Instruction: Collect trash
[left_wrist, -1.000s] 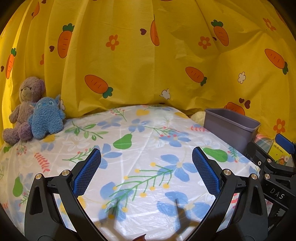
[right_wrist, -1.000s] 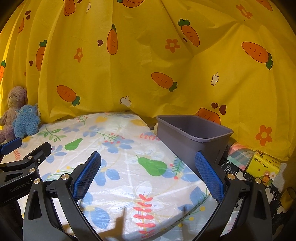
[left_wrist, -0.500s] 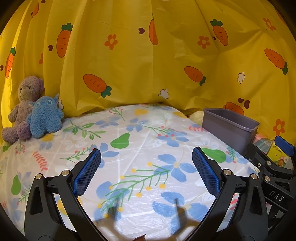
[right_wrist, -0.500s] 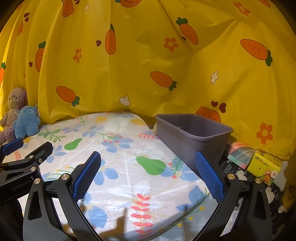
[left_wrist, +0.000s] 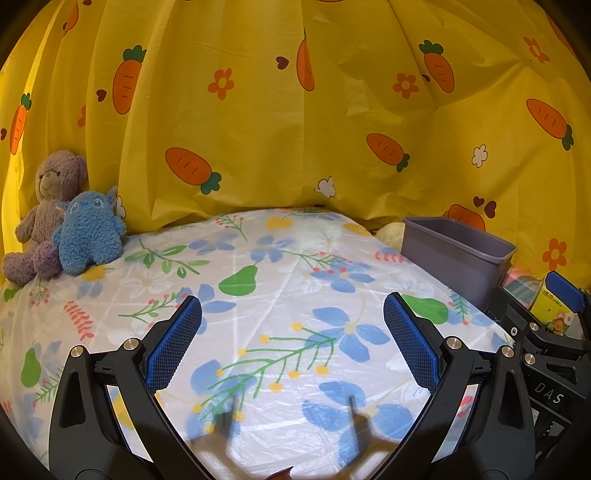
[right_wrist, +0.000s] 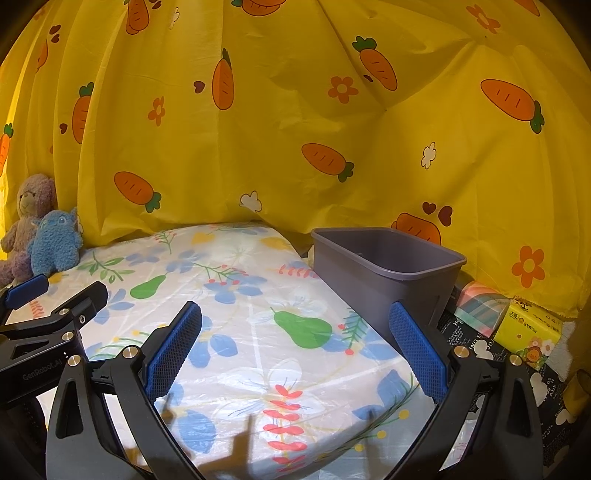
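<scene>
I have my left gripper (left_wrist: 291, 332) and my right gripper (right_wrist: 294, 334) both spread wide with nothing between the pads, hovering over the flowered bed cover (left_wrist: 280, 280). The grey bin (right_wrist: 384, 273) stands at the bed's right edge, just past my right gripper's right finger, which hides its lower corner, and I can't see its bottom. Any trash is hard to pick out; beyond the bin a yellow tissue pack (right_wrist: 528, 330) is partly hidden, and the stuffed toys (left_wrist: 62, 229) sit at the far left.
</scene>
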